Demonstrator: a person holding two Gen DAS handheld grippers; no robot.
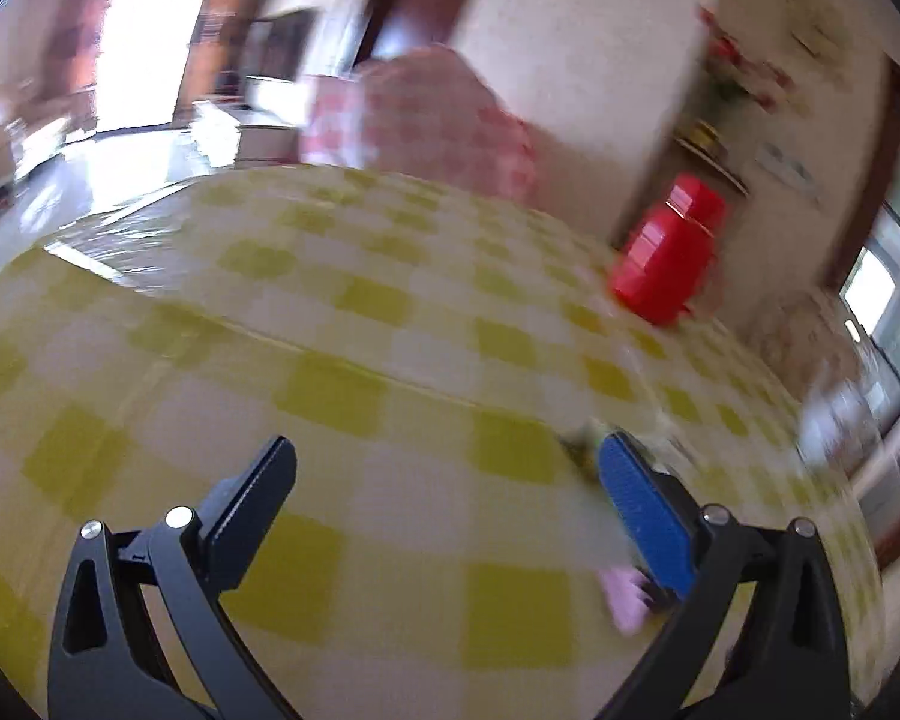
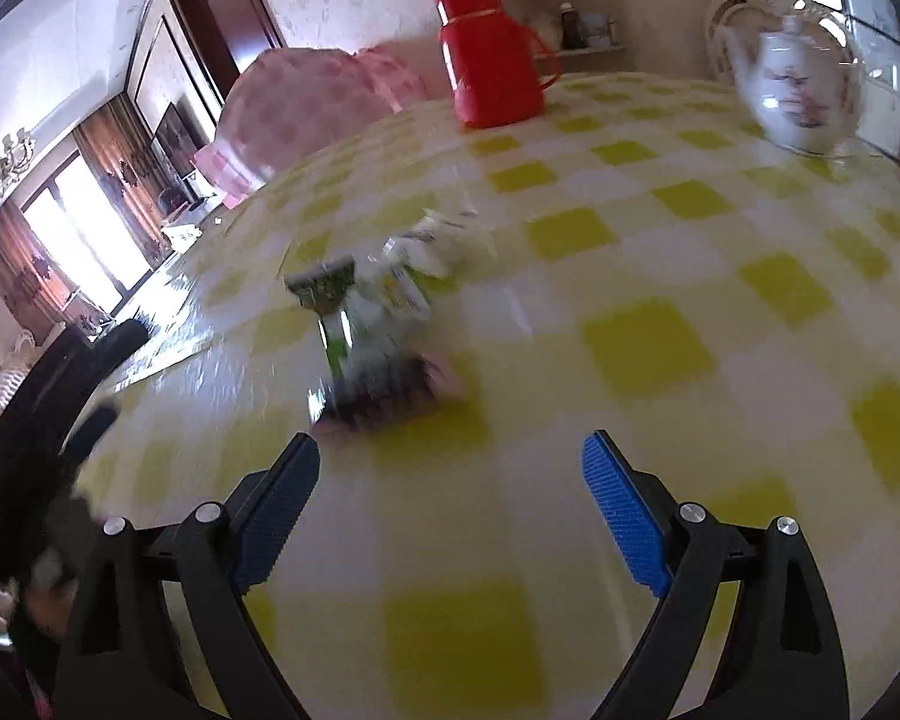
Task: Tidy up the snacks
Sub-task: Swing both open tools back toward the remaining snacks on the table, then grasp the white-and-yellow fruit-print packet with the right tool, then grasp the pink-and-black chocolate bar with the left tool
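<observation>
Several snack packets (image 2: 378,324) lie in a loose, blurred pile on the yellow-checked tablecloth (image 2: 660,276) in the right wrist view: green and white packets, with a dark purple one (image 2: 390,396) nearest. My right gripper (image 2: 453,456) is open and empty, just short of the purple packet. My left gripper (image 1: 450,462) is open and empty above the cloth (image 1: 330,330). A pink packet (image 1: 627,597) shows partly behind its right finger, and a greenish scrap (image 1: 585,441) by that fingertip.
A red thermos (image 2: 489,54) stands at the far side of the table and also shows in the left wrist view (image 1: 669,252). A white floral teapot (image 2: 804,90) stands at the far right. A pink checked chair cover (image 2: 306,114) is behind the table. The left gripper's dark frame (image 2: 48,396) is at the left edge.
</observation>
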